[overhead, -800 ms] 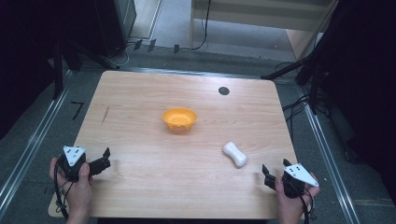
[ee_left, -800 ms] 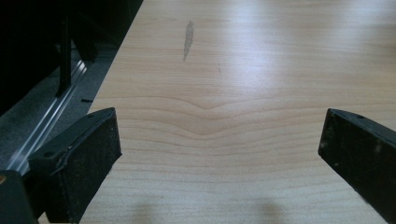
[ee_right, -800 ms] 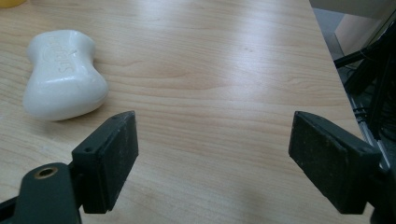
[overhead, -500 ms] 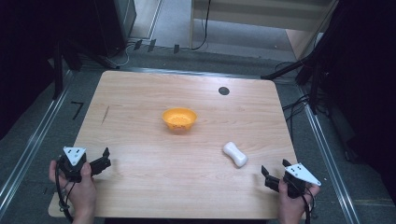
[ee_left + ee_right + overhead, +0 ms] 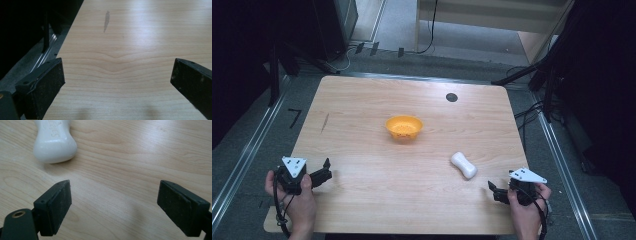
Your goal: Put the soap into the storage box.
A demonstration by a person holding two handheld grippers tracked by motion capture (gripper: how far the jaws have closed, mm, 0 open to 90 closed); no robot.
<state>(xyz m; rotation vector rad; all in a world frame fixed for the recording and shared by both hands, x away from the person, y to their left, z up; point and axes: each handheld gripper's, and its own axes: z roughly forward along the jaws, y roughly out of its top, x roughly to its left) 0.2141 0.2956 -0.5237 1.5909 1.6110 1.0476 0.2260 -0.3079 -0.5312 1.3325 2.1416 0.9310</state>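
I hold my left gripper (image 5: 324,172) low over the table's (image 5: 362,125) near left corner, jaws spread wide on nothing. My right gripper (image 5: 493,190) (equally agape) sits at the near right edge, near the white bottle (image 5: 464,165), possibly lotion; the orange bowl (image 5: 404,127) stands mid-table, well apart.

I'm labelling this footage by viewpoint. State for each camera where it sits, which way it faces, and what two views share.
High view: fixed above the person's side, looking forward and down on the table; both hands, left hand-held gripper, right hand-held gripper.
Left gripper view: rides the left hand-held gripper, facing bare wood; open jaws.
Right gripper view: rides the right hand-held gripper, facing wood; open jaws.
Shared: white bottle.
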